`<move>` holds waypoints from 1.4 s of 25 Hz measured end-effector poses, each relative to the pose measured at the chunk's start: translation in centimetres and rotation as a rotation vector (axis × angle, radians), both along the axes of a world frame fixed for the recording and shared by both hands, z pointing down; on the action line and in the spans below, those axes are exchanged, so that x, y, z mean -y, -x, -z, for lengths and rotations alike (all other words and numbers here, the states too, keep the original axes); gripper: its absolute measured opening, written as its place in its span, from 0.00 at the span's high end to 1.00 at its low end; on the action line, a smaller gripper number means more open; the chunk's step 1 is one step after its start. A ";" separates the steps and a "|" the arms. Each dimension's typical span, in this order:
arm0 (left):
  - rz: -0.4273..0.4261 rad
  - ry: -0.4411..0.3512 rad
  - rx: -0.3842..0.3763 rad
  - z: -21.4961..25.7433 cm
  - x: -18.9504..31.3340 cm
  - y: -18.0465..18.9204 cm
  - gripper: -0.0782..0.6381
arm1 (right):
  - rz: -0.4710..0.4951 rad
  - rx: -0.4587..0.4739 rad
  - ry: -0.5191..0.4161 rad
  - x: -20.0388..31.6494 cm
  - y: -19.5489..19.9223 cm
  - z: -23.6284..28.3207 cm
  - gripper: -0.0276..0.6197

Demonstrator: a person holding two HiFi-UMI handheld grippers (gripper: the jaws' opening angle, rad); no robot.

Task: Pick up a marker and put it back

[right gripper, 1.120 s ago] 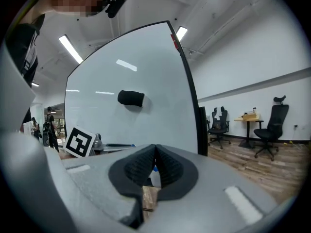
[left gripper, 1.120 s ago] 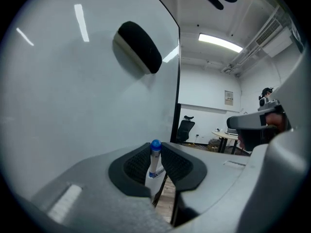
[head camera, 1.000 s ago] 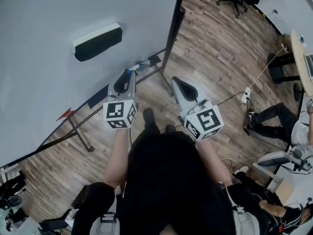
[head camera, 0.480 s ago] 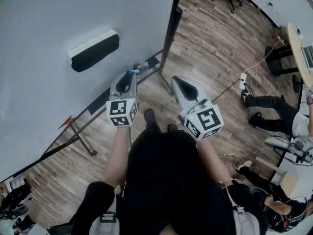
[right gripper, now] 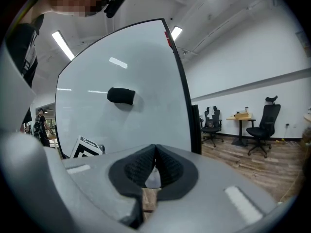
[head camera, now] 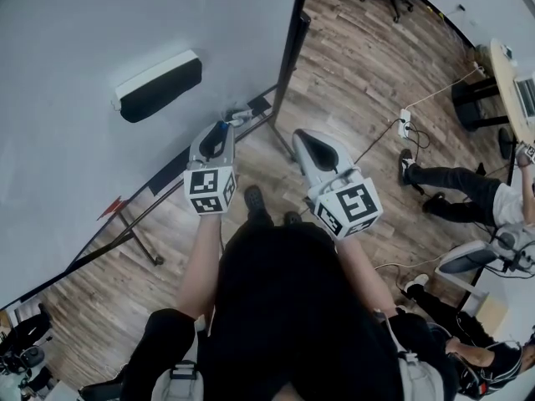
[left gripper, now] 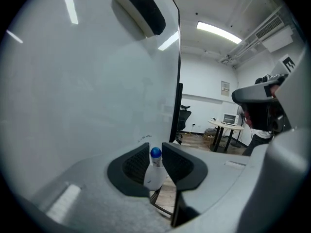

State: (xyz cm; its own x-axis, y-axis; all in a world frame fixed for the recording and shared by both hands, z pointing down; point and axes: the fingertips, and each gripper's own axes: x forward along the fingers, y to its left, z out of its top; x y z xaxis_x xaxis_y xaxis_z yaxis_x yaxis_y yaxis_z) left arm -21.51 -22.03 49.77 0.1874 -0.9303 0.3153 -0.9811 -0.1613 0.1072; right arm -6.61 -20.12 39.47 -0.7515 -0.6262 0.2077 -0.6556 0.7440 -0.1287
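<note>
The pick-up is judged done and the put-back nearly so: the blue-capped marker is seen at lower centre between the left gripper's fingers, which have just been opening beside the whiteboard, while the right gripper's fingers are kept closed on nothing.

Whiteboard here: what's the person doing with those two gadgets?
A person stands at a whiteboard with a gripper in each hand. The left gripper has a blue-capped marker between its jaws, which have just been opening, near the board's bottom edge. The right gripper is shut and empty.
</note>
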 end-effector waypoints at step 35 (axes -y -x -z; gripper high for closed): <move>0.177 -0.125 0.016 7.4 -13.8 -6.5 0.80 | 0.166 0.068 -0.025 -9.9 -6.8 1.8 0.95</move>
